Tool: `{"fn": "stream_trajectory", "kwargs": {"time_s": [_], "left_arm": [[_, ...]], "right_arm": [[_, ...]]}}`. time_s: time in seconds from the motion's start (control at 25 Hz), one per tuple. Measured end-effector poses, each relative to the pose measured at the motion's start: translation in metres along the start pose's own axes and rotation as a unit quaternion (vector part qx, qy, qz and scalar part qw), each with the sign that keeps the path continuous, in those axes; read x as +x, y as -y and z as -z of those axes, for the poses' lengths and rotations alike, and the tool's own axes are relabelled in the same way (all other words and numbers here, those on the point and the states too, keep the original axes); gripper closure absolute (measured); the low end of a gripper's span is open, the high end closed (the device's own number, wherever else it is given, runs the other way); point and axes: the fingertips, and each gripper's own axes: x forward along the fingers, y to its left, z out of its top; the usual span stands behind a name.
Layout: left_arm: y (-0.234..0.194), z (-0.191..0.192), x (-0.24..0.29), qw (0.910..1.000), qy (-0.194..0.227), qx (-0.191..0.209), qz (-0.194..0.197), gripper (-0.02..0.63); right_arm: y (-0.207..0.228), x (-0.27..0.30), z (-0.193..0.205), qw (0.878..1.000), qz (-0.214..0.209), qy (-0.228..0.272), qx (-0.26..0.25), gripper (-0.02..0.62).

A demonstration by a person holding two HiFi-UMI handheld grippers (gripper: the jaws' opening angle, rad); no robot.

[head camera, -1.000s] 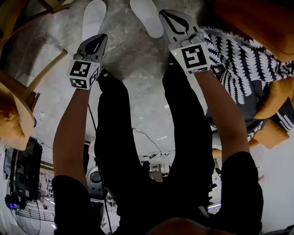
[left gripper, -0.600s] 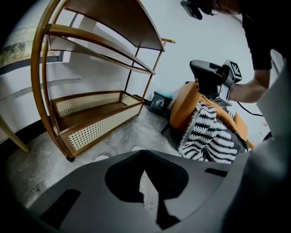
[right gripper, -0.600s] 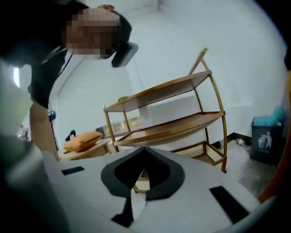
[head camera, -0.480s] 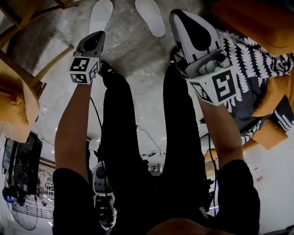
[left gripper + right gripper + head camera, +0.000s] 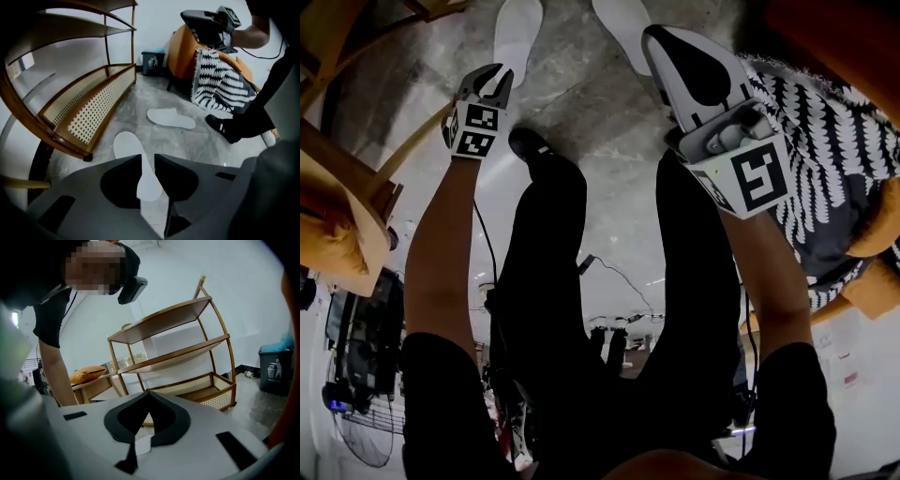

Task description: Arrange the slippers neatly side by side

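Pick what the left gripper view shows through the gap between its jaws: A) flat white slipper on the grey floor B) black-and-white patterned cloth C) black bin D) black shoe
A: the left gripper's jaws, which have just been opening, stand apart and frame the flat white slipper lying on the grey floor, pads not pressing it.

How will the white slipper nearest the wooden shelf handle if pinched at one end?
The slipper looks thin and flat, so probably light and likely to droop when lifted by one end. Lying flat on the concrete floor, it should slide rather than roll or tip.
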Motion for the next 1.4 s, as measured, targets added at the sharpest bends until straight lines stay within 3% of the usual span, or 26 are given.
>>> {"fn": "stream_trajectory", "kwargs": {"time_s": [0.08, 0.2, 0.36, 0.52, 0.6, 0.8, 0.92, 1.2, 1.4], "left_arm": [[-0.003, 0.009, 0.016, 0.9995, -0.021, 0.025, 0.006, 0.476], [-0.008, 0.015, 0.043, 0.9955, -0.039, 0.086, 0.013, 0.466], [-0.019, 0.029, 0.081, 0.9808, -0.084, 0.176, 0.014, 0.439], [-0.032, 0.038, 0.106, 0.9688, -0.113, 0.221, -0.001, 0.439], [-0.035, 0.044, 0.114, 0.9668, -0.124, 0.223, -0.01, 0.44], [-0.044, 0.047, 0.118, 0.9727, -0.125, 0.193, -0.031, 0.559], [-0.042, 0.045, 0.112, 0.9784, -0.121, 0.165, -0.028, 0.574], [-0.033, 0.021, 0.087, 0.9928, -0.104, 0.041, -0.043, 0.583], [-0.005, -0.005, 0.084, 0.9924, -0.067, -0.088, -0.055, 0.584]], "right_arm": [[0.001, 0.001, 0.014, 1.0, -0.005, -0.008, -0.007, 0.565], [0.011, -0.003, 0.034, 1.0, 0.0, -0.019, -0.011, 0.565], [0.024, -0.012, 0.056, 0.999, 0.015, -0.03, -0.015, 0.565], [0.033, -0.015, 0.071, 0.999, 0.016, -0.042, -0.026, 0.565], [0.033, -0.015, 0.075, 0.999, 0.014, -0.043, -0.029, 0.564], [0.028, -0.002, 0.064, 0.999, 0.011, -0.022, -0.032, 0.565], [0.026, -0.008, 0.067, 0.999, 0.002, -0.033, -0.039, 0.565], [0.032, -0.023, 0.051, 0.999, 0.003, -0.04, -0.037, 0.565], [0.04, -0.043, 0.04, 0.997, -0.008, -0.057, -0.049, 0.565]]}}
